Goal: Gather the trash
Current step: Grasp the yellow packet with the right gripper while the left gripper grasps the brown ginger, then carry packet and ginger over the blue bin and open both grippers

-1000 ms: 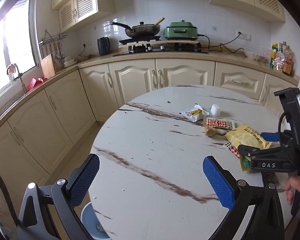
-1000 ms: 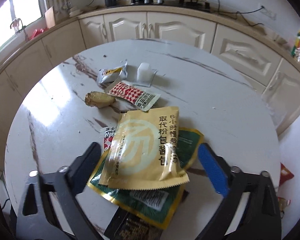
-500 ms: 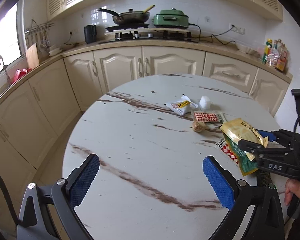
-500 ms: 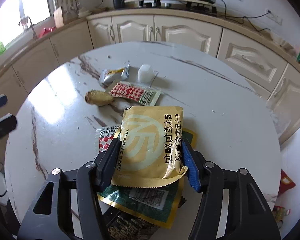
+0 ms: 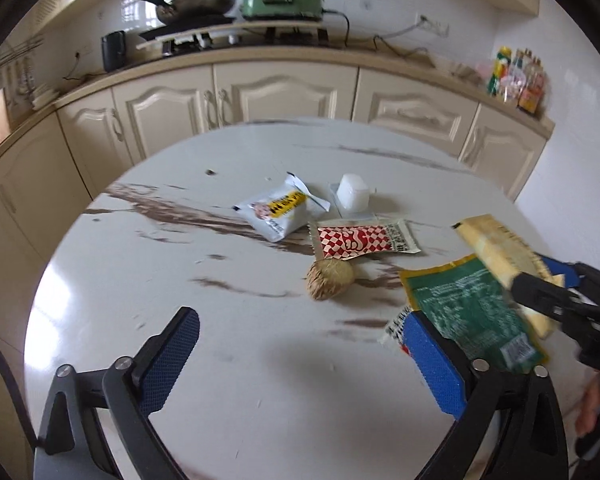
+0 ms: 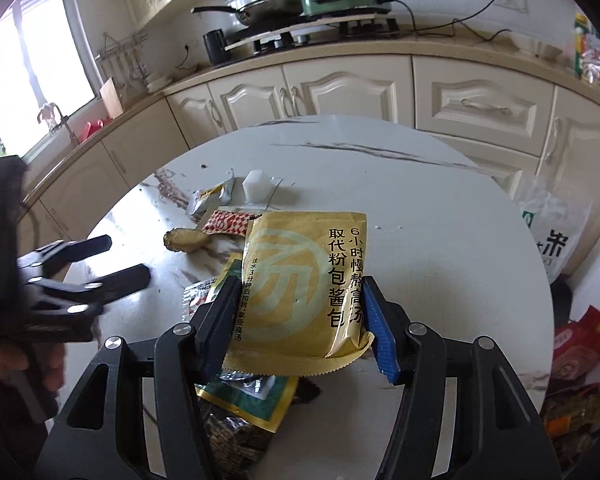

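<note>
My right gripper (image 6: 300, 292) is shut on a yellow soup sachet (image 6: 300, 264), pads pressing its two side edges; the sachet hangs lifted over a green packet (image 6: 252, 396) and a dark one (image 6: 236, 436). In the left wrist view the sachet (image 5: 496, 240) and right gripper (image 5: 540, 276) are at the right edge. My left gripper (image 5: 300, 324) hovers low over the marble table (image 5: 220, 360), its jaws closing with only bare tabletop between them. Its right finger is beside the green packet (image 5: 472, 312). Ahead lie a brown fuzzy lump (image 5: 330, 278), a red-checked packet (image 5: 360, 240) and a white-yellow packet (image 5: 276, 212).
A small white cup (image 5: 354, 192) stands behind the packets. Cream cabinets and a counter with a stove (image 5: 236, 36) curve behind the table. A white plastic bag (image 6: 552, 240) and red bags (image 6: 580, 336) sit on the floor to the right.
The right gripper closed on the yellow sachet and raised it off the pile. The left gripper swung in over the table toward the trash and tilted downward.
</note>
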